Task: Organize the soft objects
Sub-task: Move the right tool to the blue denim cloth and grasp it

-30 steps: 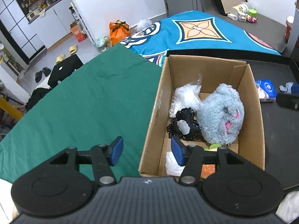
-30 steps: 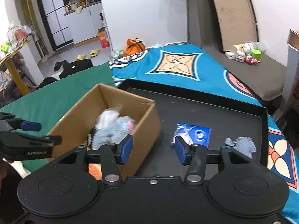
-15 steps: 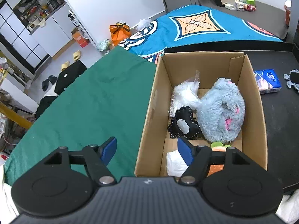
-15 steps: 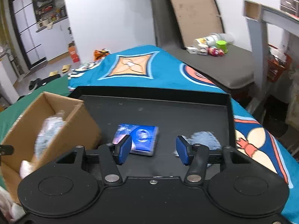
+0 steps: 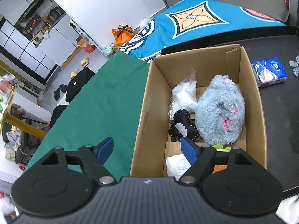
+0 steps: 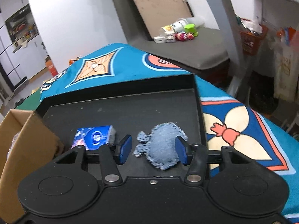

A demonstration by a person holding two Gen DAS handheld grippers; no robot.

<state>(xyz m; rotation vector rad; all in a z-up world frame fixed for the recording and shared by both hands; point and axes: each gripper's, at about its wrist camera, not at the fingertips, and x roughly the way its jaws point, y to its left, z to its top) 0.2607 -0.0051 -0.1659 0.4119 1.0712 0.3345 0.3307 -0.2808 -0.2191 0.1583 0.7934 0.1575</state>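
Right gripper (image 6: pixel 153 150) is held apart and empty; the blue fuzzy scrap (image 6: pixel 164 145) is framed between its fingers at lower centre, lying on the black tray (image 6: pixel 119 108).

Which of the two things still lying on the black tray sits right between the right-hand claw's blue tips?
The frayed denim patch. The blue tissue pack lies off to the left, nearer the cardboard box.
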